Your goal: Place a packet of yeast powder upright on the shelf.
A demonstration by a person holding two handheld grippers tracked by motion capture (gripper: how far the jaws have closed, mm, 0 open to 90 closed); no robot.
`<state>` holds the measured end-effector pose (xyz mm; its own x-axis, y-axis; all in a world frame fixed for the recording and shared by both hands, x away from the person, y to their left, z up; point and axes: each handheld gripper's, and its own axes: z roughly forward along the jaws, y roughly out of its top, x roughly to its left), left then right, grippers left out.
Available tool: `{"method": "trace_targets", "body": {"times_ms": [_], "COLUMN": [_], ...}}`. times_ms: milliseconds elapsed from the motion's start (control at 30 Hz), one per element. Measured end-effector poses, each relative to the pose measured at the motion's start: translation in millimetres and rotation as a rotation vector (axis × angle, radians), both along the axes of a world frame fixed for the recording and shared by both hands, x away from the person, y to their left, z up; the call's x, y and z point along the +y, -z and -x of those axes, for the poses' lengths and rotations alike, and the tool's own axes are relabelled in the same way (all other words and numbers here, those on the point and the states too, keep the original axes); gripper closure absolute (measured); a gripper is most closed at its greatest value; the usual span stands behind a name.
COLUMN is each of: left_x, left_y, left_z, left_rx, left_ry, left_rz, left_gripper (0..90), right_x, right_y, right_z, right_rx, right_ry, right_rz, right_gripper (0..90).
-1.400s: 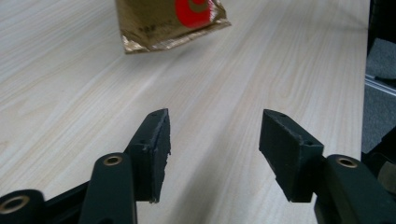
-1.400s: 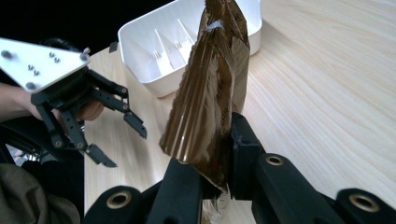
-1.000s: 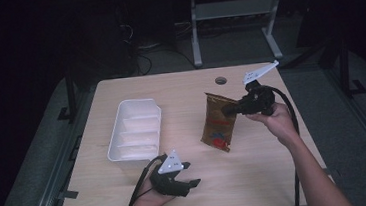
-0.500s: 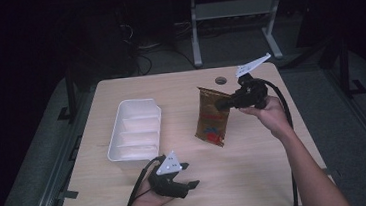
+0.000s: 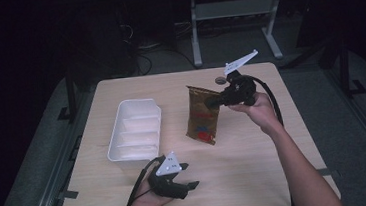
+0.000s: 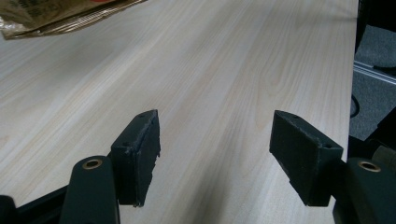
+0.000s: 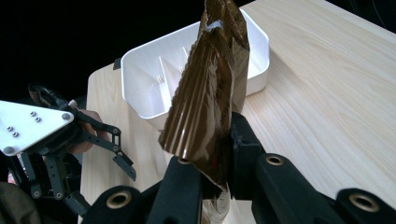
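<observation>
A brown foil snack bag (image 5: 203,114) hangs lifted above the middle of the table, pinched at its top right edge by my right gripper (image 5: 217,100). In the right gripper view the bag (image 7: 210,93) stands between the black jaws, which are shut on its lower edge. My left gripper (image 5: 185,175) rests near the table's front edge with its jaws wide open and nothing between them. Its own view has bare wood between the two pads (image 6: 140,149), with a corner of the bag (image 6: 60,16) at the top left.
A white tray (image 5: 118,149) with ribbed dividers sits left of the bag, empty; its rim (image 7: 140,109) lies behind the bag in the right gripper view. A small dark round object (image 5: 220,80) lies at the back of the table.
My right gripper has carried the bag up and to the left, toward the table's middle. The left gripper has stayed in place, open.
</observation>
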<state>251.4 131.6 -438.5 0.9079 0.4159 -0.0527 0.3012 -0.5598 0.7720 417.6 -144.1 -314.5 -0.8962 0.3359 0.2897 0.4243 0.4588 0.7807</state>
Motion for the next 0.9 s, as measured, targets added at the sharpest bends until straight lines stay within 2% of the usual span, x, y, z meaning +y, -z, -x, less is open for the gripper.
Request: {"method": "trace_targets", "body": {"times_ms": [433,900], "left_x": [0.0,2.3], "left_y": [1.7,1.8], "left_z": [-0.5,0.7], "left_rx": [0.004,-0.004], "left_ry": [0.003,0.007], "left_rz": [-0.004,-0.007], "left_gripper": [32.7,32.7], "right_x": [17.1,60.0], "right_y": [-6.1,-13.8], "right_z": [-5.8,-16.9], "right_rx": [-0.015,-0.020], "right_ry": [-0.024,-0.080], "right_rz": [-0.011,0.000], "right_gripper": [83.9,83.9]}}
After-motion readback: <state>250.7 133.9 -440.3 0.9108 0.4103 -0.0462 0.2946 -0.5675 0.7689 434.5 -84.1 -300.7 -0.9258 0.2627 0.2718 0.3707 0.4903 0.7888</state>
